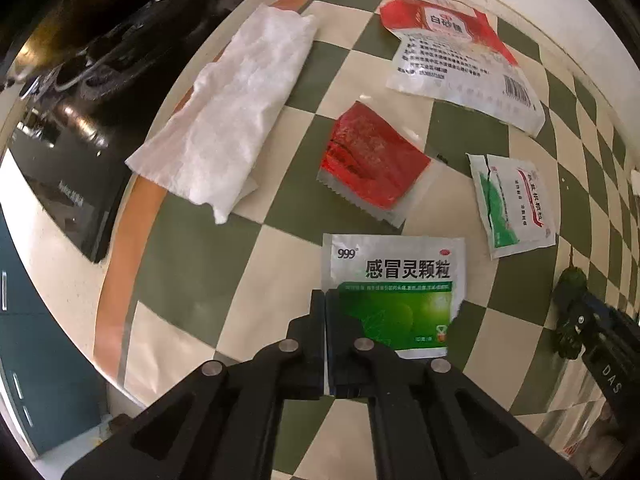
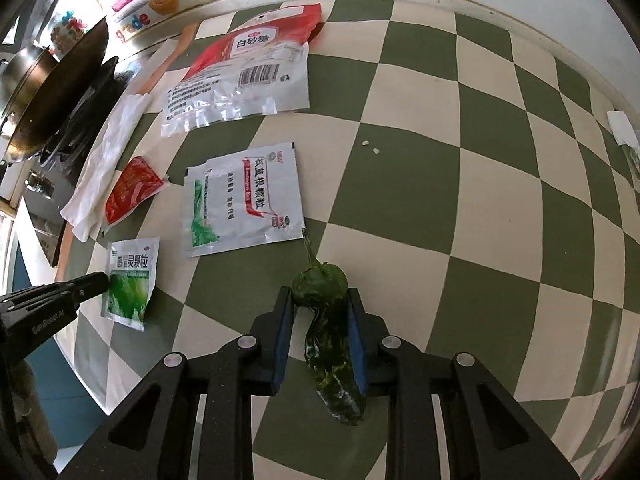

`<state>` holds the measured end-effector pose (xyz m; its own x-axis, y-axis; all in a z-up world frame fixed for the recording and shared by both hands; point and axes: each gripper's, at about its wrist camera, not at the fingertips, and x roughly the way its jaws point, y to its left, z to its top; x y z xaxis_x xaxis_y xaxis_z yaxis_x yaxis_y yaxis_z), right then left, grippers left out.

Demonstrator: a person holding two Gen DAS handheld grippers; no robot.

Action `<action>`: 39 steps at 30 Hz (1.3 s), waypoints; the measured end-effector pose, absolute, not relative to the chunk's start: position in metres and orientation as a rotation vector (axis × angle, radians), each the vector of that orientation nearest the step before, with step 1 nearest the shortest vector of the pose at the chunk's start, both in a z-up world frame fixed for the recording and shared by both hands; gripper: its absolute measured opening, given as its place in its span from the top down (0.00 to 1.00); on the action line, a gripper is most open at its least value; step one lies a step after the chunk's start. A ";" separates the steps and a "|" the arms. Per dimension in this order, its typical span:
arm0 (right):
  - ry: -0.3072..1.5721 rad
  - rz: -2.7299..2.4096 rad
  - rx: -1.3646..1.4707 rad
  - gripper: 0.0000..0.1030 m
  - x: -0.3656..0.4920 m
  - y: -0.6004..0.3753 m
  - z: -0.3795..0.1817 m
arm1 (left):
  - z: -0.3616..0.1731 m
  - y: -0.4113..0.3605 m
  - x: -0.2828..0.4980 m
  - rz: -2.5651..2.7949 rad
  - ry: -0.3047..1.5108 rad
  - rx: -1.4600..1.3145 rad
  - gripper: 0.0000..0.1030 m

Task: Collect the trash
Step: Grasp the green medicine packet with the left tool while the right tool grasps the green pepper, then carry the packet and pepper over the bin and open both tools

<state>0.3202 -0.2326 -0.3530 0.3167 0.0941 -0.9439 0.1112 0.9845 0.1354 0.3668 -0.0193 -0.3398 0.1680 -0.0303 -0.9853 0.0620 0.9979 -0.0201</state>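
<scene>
A wilted green pepper [image 2: 328, 336] is clamped by the right gripper [image 2: 320, 304]; the green medicine sachet [image 1: 394, 292] is pinched edgewise by the left gripper [image 1: 325, 300]. Both pickups seem made; lifting toward a bin is called for.

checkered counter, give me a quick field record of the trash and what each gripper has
surface: green and cream checkered counter
left gripper: jaws shut on the edge of the green 999 medicine sachet
right gripper: jaws shut on the wilted green pepper
loose wrappers: red sauce packet, torn white-green sachet, white sugar bag
paper: crumpled paper towel, lying by the stove
</scene>
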 end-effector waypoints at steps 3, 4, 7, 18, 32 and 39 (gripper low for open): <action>1.249 0.002 0.198 0.74 0.318 -0.225 -0.349 | -0.322 -0.012 0.357 -0.058 1.368 -0.026 1.00; 1.248 0.009 0.197 0.75 0.326 -0.213 -0.351 | -0.314 -0.006 0.352 -0.053 1.354 -0.036 1.00; 1.233 0.037 0.194 0.75 0.321 -0.203 -0.339 | -0.289 0.005 0.340 -0.030 1.301 -0.065 1.00; 1.211 0.271 0.169 0.75 0.312 -0.104 -0.306 | -0.242 0.165 0.262 0.179 1.142 -0.199 1.00; 1.337 0.754 -0.020 0.75 0.233 0.167 -0.390 | -0.336 0.382 0.128 0.516 1.190 -0.484 1.00; 1.472 0.798 -0.106 0.75 0.204 0.266 -0.559 | -0.521 0.453 0.086 0.562 1.306 -0.708 1.00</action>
<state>0.2043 0.2662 -0.5595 -0.1027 0.4114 -0.9057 -0.5342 0.7452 0.3991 0.0861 0.4530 -0.5209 0.1846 -0.0191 -0.9826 -0.7264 0.6708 -0.1495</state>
